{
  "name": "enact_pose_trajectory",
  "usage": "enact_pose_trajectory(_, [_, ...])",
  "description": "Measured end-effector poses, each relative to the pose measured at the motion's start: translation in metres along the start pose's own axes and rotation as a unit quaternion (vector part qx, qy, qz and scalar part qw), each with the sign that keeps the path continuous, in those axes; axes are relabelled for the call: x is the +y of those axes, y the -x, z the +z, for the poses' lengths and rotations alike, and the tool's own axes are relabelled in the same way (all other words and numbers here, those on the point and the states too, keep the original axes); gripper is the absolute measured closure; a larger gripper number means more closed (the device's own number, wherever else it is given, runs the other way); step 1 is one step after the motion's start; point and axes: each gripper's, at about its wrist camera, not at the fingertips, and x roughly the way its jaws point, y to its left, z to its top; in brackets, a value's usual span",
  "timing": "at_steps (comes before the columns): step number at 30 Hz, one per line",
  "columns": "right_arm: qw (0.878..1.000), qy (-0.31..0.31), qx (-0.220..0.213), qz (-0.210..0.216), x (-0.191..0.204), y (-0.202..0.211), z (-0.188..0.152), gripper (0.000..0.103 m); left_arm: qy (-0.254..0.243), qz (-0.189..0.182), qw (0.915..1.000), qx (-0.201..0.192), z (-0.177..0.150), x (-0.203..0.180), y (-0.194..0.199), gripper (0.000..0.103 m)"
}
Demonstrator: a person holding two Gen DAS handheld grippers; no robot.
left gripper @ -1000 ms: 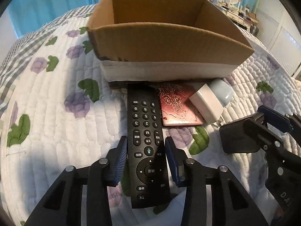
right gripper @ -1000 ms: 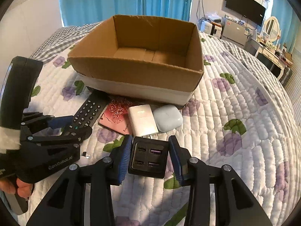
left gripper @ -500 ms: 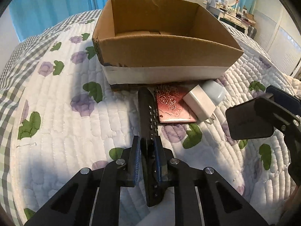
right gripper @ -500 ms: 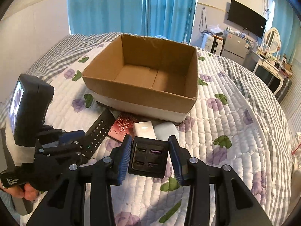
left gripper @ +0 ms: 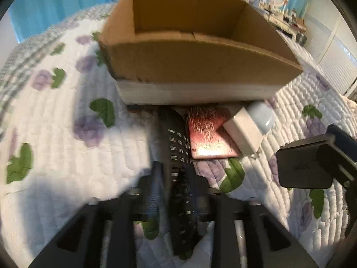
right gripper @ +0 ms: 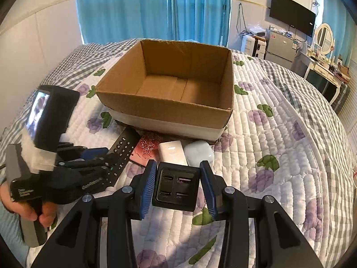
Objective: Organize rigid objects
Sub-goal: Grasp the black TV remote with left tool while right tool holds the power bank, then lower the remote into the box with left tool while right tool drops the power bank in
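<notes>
two grippers, a remote and a charger before an open box

we see a quilted bedspread with purple flowers under everything. ahead of both grippers stands the cardboard box, open at the top, nothing visible inside. just short of its near wall, between the box and our tools, lie a pink card case, a white adapter and a pale blue earbud case, side by side and touching.

our left gripper has the black remote between its fingers, turned on edge; its jaws are opening, and the view is too blurred for us to tell whether the pads still press on it. the remote's far end reaches toward the box.

our right gripper is clenched on a black multi-port charger, lifted clear of the quilt, ports facing the camera, just nearer than the adapter.
</notes>
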Motion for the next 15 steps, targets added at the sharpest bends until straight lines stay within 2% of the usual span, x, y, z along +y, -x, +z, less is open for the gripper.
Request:
enact_pose_trajectory(1, [1.000,0.001,0.000,0.000,0.000,0.000,0.000,0.064,0.004,0.004,1.0000,0.008,0.001,0.002,-0.005,0.065])
enact_pose_trajectory(3, [1.000,0.003,0.000,-0.001,0.002,0.001,-0.001,0.064,0.003,0.012,0.9999,-0.004,0.000,0.000,-0.006,0.070])
enact_pose_trajectory(6, [1.000,0.004,0.001,-0.002,0.002,0.002,-0.001,0.064,-0.010,0.023,0.9995,-0.019,-0.001,-0.005,0.001,0.072])
enact_pose_trajectory(8, [1.000,0.002,0.000,-0.001,0.001,0.002,0.000,0.064,-0.005,0.024,0.9993,-0.027,-0.001,-0.003,0.007,0.080])
enact_pose_trajectory(11, [1.000,0.000,-0.008,-0.001,0.000,0.008,0.002,0.064,-0.004,0.023,0.9985,-0.050,-0.003,-0.002,0.027,0.082])
enact_pose_trajectory(15, [1.000,0.003,-0.029,0.001,-0.003,0.024,0.017,0.064,-0.029,0.047,0.9939,-0.095,0.000,-0.010,0.066,0.083])
